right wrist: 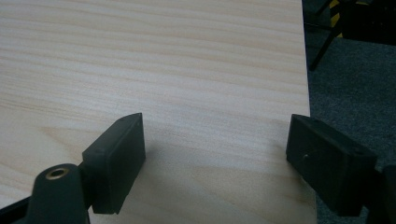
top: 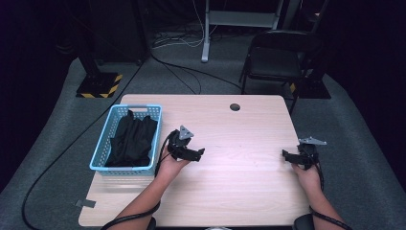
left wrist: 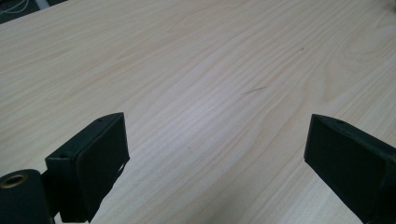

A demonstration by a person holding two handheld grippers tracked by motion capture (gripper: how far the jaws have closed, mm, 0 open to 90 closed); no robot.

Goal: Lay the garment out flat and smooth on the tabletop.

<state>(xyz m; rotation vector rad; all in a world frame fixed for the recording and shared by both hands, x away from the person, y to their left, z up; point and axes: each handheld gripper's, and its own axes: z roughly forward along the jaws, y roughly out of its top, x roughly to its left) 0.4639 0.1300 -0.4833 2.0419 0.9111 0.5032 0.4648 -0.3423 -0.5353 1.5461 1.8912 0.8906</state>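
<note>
The table is pale wood-grain, smooth with a soft sheen where the light hits it. The basket looks like light blue plastic lattice, and the stuff inside is black cloth, soft and matt. Both the left gripper and right gripper have matt black jaws, plastic-looking, with a small brassy metal insert. The floor is grey, rough carpet.

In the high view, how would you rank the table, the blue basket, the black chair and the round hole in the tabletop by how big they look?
1. table
2. blue basket and black chair: they look similar in size, and the chair stands farther from the camera, so I won't rank them.
3. round hole
</note>
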